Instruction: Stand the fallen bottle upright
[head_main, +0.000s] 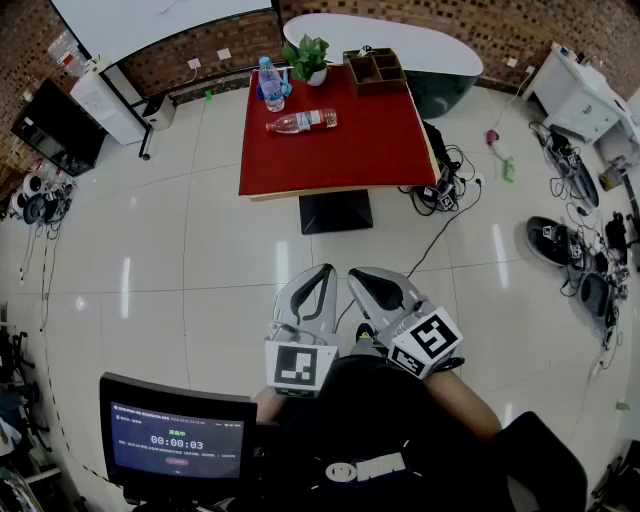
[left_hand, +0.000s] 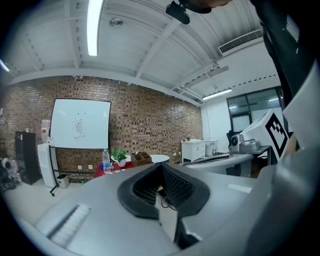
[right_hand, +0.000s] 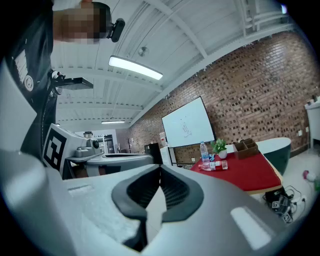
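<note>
Upright clear blue-labelled plastic bottle (head_main: 270, 84) at far left of red square bench (head_main: 340, 150); just right, clear red-labelled plastic bottle (head_main: 301, 122) on its side. Well apart: grey left gripper (head_main: 322, 272), jaws together, empty; grey right gripper (head_main: 358, 276) likewise.

Clear plastic fallen bottle (head_main: 301, 122), matt red tabletop (head_main: 340, 155), glossy pale floor (head_main: 200, 260), rough brick wall (head_main: 520, 25)

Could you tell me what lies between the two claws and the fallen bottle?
Head view: tiled floor, the table's black base and bare red tabletop separate left claw and right claw from the fallen bottle.
</note>
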